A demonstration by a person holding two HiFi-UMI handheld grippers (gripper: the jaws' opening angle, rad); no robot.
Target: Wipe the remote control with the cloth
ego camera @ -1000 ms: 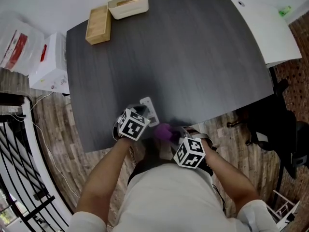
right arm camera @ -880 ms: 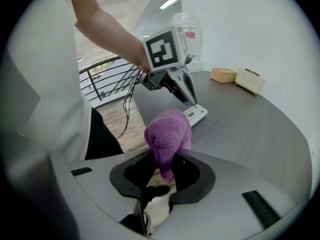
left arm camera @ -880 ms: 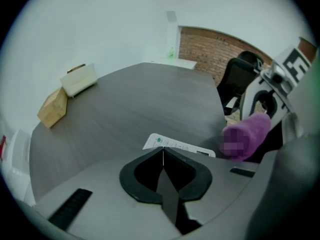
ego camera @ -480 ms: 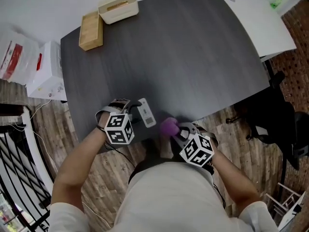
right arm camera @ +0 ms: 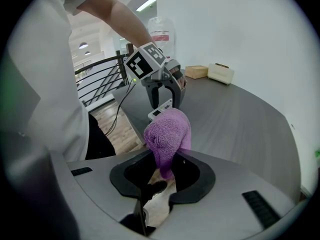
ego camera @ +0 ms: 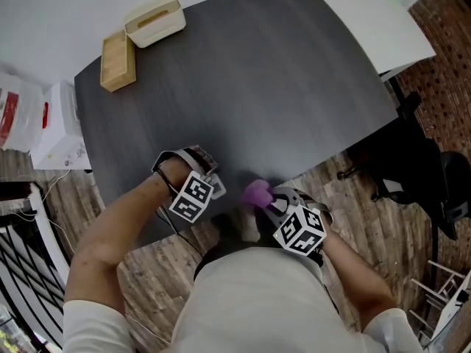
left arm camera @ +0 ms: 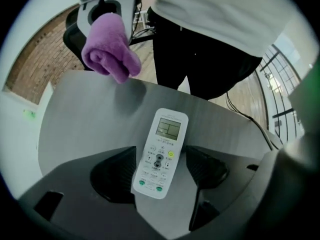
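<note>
Left gripper (left arm camera: pixel 161 171) points straight down near the front edge of the dark table (ego camera: pixel 257 72). Its jaws have just been opening and stand wide, with the remote control (left arm camera: pixel 162 149) flat on the table between them, ungripped. Remote: white, slim, small LCD, green buttons at the lower end, print too small to read. Right gripper (right arm camera: pixel 162 171) slants down beside it, clamped on the bunched purple cloth (right arm camera: pixel 167 131).
</note>
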